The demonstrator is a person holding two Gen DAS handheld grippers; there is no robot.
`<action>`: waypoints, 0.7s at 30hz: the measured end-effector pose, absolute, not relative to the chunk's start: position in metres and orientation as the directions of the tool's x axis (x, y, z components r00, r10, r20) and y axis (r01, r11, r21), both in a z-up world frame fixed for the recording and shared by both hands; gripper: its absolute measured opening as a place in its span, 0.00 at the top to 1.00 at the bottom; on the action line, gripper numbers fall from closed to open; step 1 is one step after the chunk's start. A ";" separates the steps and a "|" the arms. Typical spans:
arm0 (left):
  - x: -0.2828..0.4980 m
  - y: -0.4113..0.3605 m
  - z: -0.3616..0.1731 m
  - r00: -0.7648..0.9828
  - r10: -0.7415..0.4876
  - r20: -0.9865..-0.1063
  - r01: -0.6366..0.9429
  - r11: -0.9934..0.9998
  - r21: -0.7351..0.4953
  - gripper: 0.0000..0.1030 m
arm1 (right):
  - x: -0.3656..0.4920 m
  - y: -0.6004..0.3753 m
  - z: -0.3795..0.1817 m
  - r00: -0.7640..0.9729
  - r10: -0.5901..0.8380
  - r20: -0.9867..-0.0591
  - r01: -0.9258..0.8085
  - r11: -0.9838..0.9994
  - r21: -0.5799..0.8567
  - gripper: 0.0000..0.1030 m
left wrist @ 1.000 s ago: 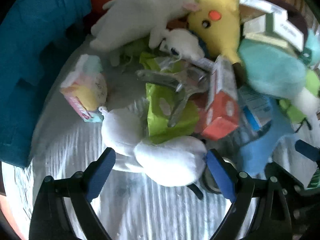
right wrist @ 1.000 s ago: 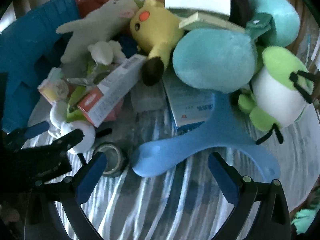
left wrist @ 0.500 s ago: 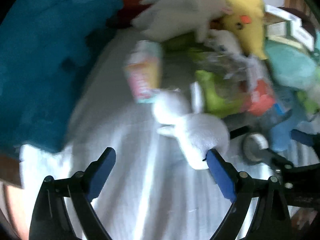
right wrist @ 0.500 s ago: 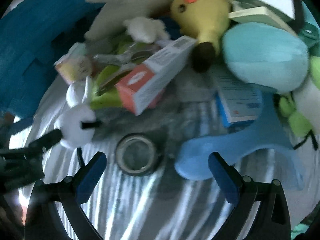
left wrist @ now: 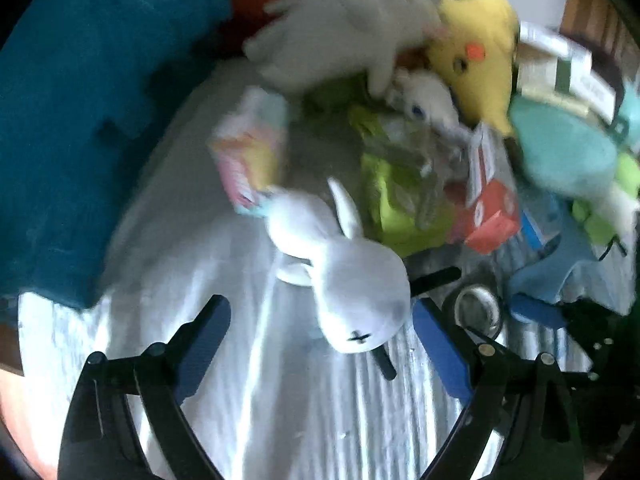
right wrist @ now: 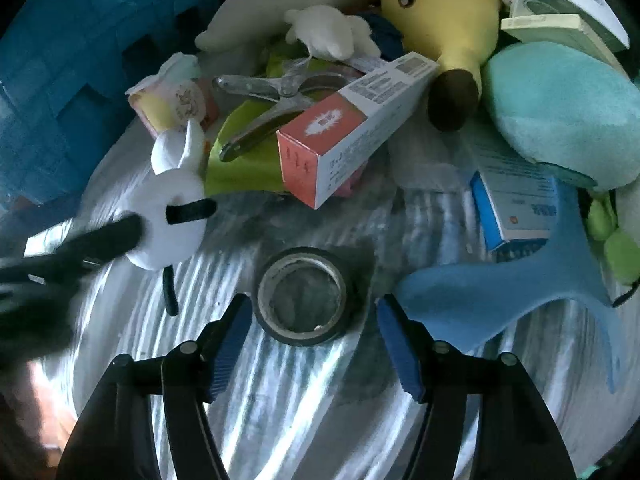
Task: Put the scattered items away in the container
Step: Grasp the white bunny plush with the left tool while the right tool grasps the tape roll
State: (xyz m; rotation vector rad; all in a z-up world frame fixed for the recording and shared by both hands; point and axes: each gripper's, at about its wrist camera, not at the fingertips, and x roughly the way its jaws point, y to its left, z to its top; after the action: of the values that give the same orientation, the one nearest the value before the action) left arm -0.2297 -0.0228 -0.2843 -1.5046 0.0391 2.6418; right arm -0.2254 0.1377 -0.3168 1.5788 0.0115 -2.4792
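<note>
You get dim, bluish light | glare streaks on the striped cloth point(right wrist: 304, 392) | left view motion-blurred, right sharper | fisheye bends edges, dark corners.

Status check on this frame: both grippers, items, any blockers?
Left gripper open, white bunny plush at its right finger. Right gripper open, straddling tape roll. Blue basket left; nothing blocking.

Each gripper had two black arms that ended in flat blue pads. On the left gripper point(left wrist: 320, 320) the arms were curved and matte, and small silver screws sat at the joints near the pads point(left wrist: 436, 344). The right gripper point(right wrist: 314, 320) had the same build: black curved arms, blue ribbed pads point(right wrist: 396, 344), and round silver screws on the joints. No skin or sleeve was clearly visible.
</note>
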 end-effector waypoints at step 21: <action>-0.235 -0.026 -0.315 -0.420 0.104 -0.902 -0.149 -0.988 -0.045 0.61 | -0.228 0.118 -0.329 -0.429 -0.116 -0.896 0.194 -0.980 0.034 0.42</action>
State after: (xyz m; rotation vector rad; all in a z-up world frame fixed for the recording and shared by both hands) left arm -0.2353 -0.0258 -0.3148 -1.5995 0.0629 2.5266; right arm -0.2279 0.1183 -0.3285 1.5637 0.1110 -2.5083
